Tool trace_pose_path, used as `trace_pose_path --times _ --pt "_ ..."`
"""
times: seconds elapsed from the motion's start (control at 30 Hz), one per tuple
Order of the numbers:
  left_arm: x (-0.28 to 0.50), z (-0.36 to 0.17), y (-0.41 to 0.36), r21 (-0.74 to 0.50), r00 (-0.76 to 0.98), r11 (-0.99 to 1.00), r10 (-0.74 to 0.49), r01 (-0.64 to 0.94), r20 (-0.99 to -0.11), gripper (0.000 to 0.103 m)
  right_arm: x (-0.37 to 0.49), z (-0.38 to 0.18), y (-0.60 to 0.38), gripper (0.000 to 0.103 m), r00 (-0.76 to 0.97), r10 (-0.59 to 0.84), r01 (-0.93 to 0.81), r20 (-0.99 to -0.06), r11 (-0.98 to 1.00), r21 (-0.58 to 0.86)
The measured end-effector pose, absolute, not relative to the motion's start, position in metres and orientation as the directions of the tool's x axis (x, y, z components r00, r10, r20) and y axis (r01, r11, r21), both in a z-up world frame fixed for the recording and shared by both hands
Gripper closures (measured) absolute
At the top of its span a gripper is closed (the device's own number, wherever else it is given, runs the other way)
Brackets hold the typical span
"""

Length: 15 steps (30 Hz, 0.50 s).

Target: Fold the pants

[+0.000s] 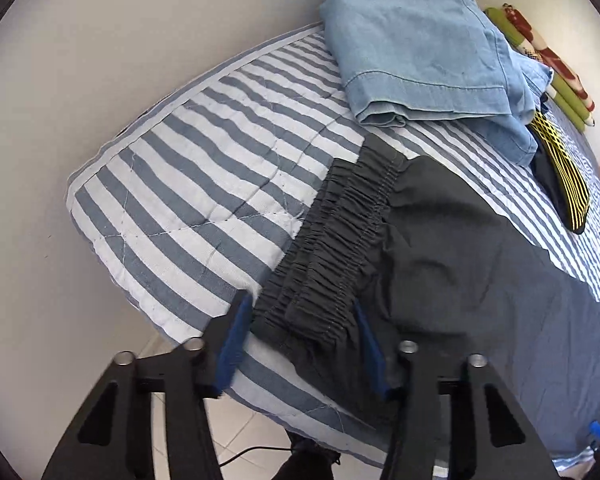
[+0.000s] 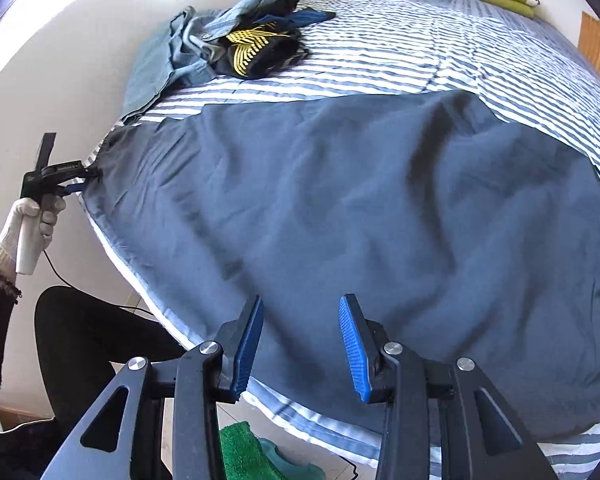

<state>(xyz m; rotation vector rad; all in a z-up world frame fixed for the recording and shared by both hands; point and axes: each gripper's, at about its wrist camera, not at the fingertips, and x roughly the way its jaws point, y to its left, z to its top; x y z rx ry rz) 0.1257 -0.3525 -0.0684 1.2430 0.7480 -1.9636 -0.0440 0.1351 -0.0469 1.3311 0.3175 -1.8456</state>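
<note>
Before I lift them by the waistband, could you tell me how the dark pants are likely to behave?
The dark pants look thin and wrinkled, so they will probably drape limply. The gathered elastic waistband seems thicker and likely easier to grip. They look light, and may drag on the striped quilt.

Dark pants (image 2: 360,200) spread flat, bed-edge

The small print on the left gripper (image 2: 74,182) seems too blurred to read.

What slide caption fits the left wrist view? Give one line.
Left claw straddles the elastic waistband of dark pants on a striped bed.
</note>
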Motion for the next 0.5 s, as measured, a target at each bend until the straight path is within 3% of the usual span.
trace_pose_path --times 0.17,0.43,0.5 --pt "0.123 -0.064 -0.338 -0.101 -0.323 -0.612 -0.265 0.785 -0.908 0.076 -0.034 -0.046 0.121 0.068 -0.098 -0.481 0.739 -0.871 -0.622 0.26" --pt "0.13 -0.011 -0.321 -0.174 -0.432 -0.623 -0.291 0.763 -0.854 0.083 -0.028 -0.043 0.113 0.068 -0.099 -0.502 0.738 -0.859 -0.616 0.275" --pt "0.126 0.007 -0.311 -0.139 -0.442 -0.657 -0.321 0.741 -0.838 0.083 -0.028 -0.044 0.112 0.068 -0.102 -0.507 0.737 -0.856 -0.616 0.277"
